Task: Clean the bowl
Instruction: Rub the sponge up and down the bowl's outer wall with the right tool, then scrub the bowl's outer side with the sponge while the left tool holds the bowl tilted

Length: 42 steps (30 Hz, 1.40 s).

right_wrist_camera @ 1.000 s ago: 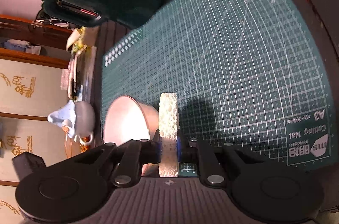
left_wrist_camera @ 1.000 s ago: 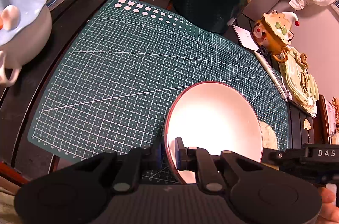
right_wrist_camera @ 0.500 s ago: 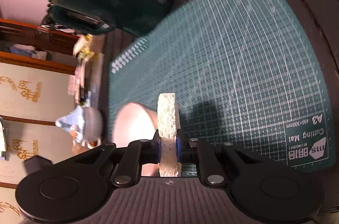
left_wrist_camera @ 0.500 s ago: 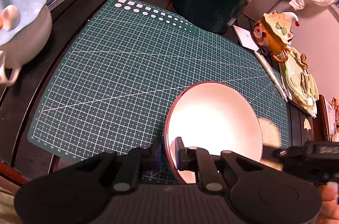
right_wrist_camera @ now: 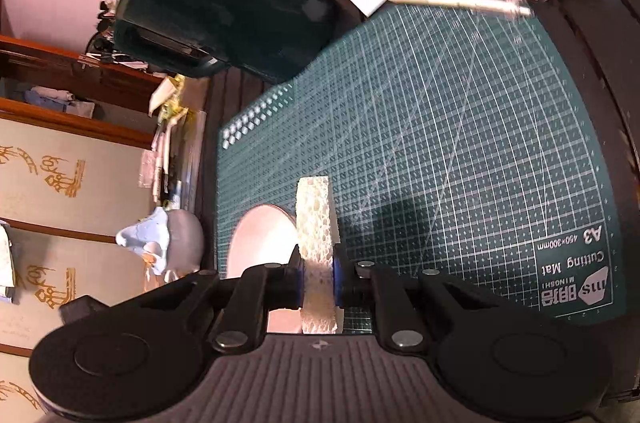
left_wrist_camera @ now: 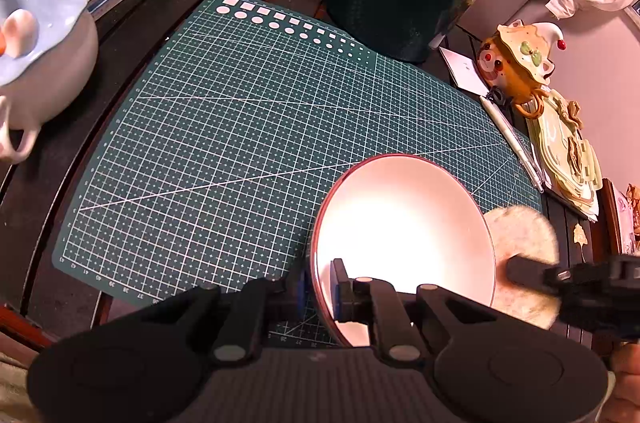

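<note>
Clamped on the near rim of the bowl (left_wrist_camera: 404,223), the left gripper (left_wrist_camera: 320,289) holds it tilted over the green cutting mat (left_wrist_camera: 224,143). A sponge (right_wrist_camera: 317,219) is gripped by the right gripper (right_wrist_camera: 318,281), just right of the bowl's outer wall.

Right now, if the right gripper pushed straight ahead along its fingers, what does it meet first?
Probably the green cutting mat: the right gripper, shut on the sponge, points past the bowl's outer side. Depth is unclear.
</note>
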Each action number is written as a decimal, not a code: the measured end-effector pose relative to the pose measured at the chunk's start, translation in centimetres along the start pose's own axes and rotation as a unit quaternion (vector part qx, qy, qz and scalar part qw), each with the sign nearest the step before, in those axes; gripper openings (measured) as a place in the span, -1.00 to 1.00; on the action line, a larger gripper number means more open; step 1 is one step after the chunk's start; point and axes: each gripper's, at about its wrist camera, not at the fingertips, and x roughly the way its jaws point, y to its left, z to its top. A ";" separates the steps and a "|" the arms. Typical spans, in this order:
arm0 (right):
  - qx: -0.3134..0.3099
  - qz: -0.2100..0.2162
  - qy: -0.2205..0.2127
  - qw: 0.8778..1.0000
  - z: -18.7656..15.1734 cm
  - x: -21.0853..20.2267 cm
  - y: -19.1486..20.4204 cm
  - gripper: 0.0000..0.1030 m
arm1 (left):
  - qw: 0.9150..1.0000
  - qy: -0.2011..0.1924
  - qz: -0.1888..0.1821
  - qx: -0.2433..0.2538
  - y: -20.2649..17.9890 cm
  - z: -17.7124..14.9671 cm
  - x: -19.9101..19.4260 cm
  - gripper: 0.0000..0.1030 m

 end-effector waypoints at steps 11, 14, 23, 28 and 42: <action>-0.006 0.007 -0.006 1.000 0.0 -0.8 0.2 -0.76 | 1.000 0.000 -0.001 -0.002 0.0 0.0 0.0 -0.78; -0.015 0.011 -0.015 1.000 -0.1 -1.4 0.5 -0.76 | 1.000 0.000 0.000 -0.001 0.0 -0.1 -0.1 -0.78; 0.020 -0.011 0.039 0.999 -0.1 2.3 -1.5 -0.76 | 1.000 0.000 0.000 -0.001 -0.1 0.0 0.0 -0.78; 0.001 0.006 0.006 1.000 0.0 0.0 -0.3 -0.76 | 1.000 0.001 0.000 -0.001 0.0 0.1 0.0 -0.78; 0.016 -0.017 0.047 0.999 0.1 2.8 -1.2 -0.76 | 1.000 0.001 -0.002 -0.003 0.0 0.0 0.0 -0.78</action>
